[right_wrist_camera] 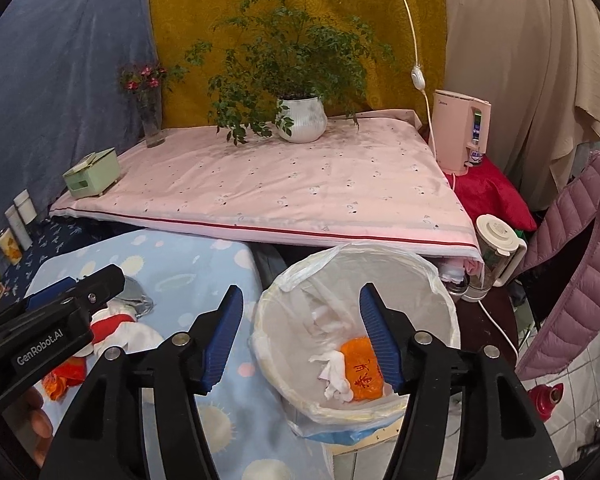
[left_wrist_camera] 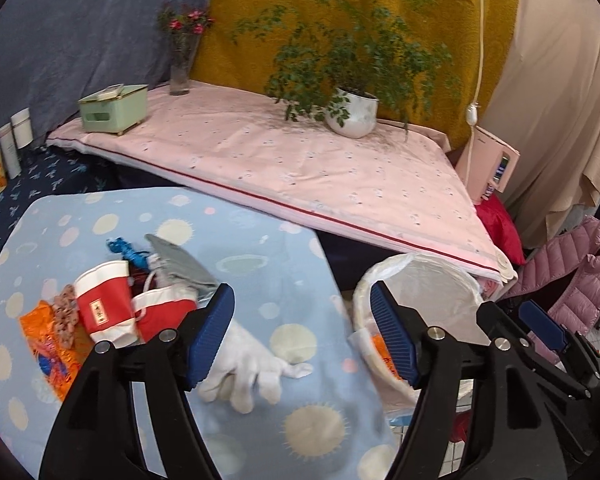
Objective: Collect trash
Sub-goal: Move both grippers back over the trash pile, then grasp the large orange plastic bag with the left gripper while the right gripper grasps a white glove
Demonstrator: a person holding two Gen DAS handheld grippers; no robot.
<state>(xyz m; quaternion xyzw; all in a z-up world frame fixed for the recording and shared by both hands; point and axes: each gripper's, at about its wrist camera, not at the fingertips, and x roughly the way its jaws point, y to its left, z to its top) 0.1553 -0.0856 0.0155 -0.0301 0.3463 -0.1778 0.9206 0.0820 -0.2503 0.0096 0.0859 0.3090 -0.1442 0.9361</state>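
**A:** What does the left wrist view show that the right one does not?

**B:** A white glove (left_wrist_camera: 256, 364) lying flat on the blue spotted cloth (left_wrist_camera: 260, 280), between the blue pads of the left gripper (left_wrist_camera: 300, 336). Its jaws stand wide apart with nothing pressed between them. To the left lies a trash pile: two red and white paper cups (left_wrist_camera: 104, 308), an orange wrapper (left_wrist_camera: 48, 348), a grey pouch (left_wrist_camera: 184, 264) and a blue scrap (left_wrist_camera: 124, 250).

**A:** And the right wrist view?

**B:** It looks straight into the lined waste bin (right_wrist_camera: 439, 292), just beside the cloth's edge. Inside lie one orange packet (right_wrist_camera: 359, 376) and one crumpled white tissue (right_wrist_camera: 333, 372). The right gripper (right_wrist_camera: 300, 336) hangs over the bin's opening, jaws spread, holding nothing.

**A:** Anything behind?

**B:** One potted plant (right_wrist_camera: 300, 116), one vase of flowers (right_wrist_camera: 150, 120) and one green box (right_wrist_camera: 92, 178) on a pink sheet (right_wrist_camera: 300, 192).
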